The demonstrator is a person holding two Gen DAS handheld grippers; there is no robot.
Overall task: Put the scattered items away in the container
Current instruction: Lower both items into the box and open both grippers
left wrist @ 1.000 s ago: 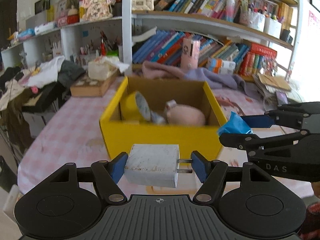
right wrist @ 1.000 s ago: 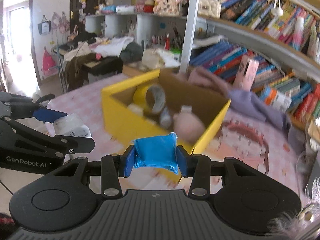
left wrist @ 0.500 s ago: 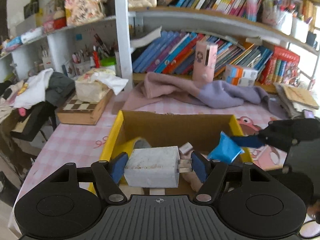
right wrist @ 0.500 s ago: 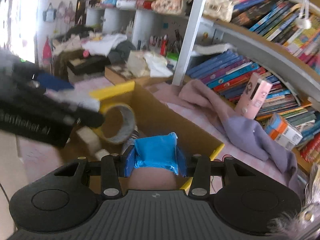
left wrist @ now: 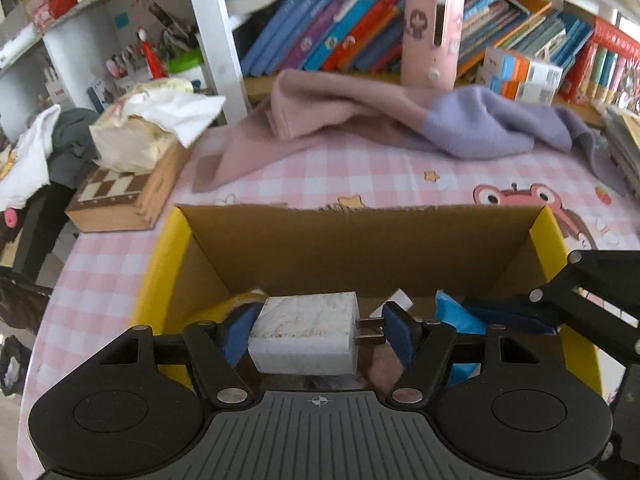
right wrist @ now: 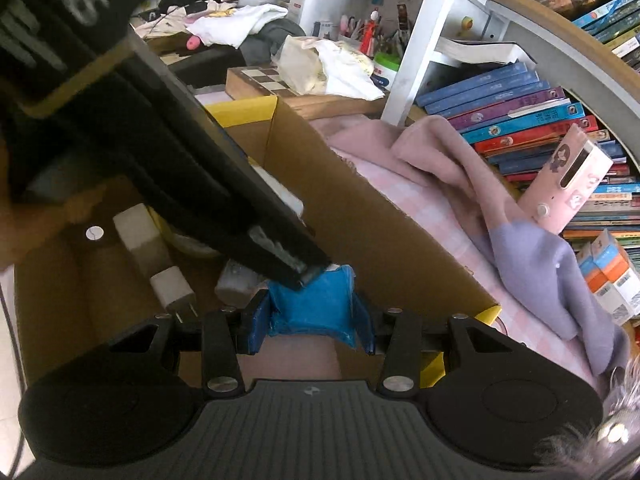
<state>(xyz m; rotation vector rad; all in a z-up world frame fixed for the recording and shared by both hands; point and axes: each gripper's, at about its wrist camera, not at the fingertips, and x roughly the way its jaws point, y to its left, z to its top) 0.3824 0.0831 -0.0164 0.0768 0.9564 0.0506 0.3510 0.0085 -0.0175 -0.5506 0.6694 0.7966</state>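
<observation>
1. We see the left gripper (left wrist: 316,330) clamped on a white plug-in charger (left wrist: 306,334); one blue pad presses its body, the other its two metal prongs. It hangs over the near part of the yellow cardboard box (left wrist: 360,240), above the box floor
2. The charger's shell is scuffed and stained brown; we can read no lettering on it
3. The right gripper (right wrist: 314,326) is closed on a crumpled blue packet (right wrist: 314,304), held inside the box by its right-hand wall. From the left wrist view the same packet (left wrist: 454,314) shows at the box's right side, pinched at the tip of the right gripper (left wrist: 516,314)
4. In the right wrist view the left gripper's black finger (right wrist: 224,200) cuts across the frame and its tip touches or just overlaps the packet's top; we cannot tell which
5. Already on the box floor: two white charger blocks (right wrist: 140,240), a yellow tape roll (left wrist: 236,304), mostly hidden, and a pink rounded thing under the right gripper
6. Box sits on a pink checked tabletop (left wrist: 360,168), towards its near edge, with a cartoon crab print by the right edge
7. A pink-and-lilac cloth (left wrist: 380,120) lies along the far edge, and a chessboard case (left wrist: 120,196) at the left edge carries a tissue pack
8. White lettering on the left gripper's body is blurred; book spines are unreadable
</observation>
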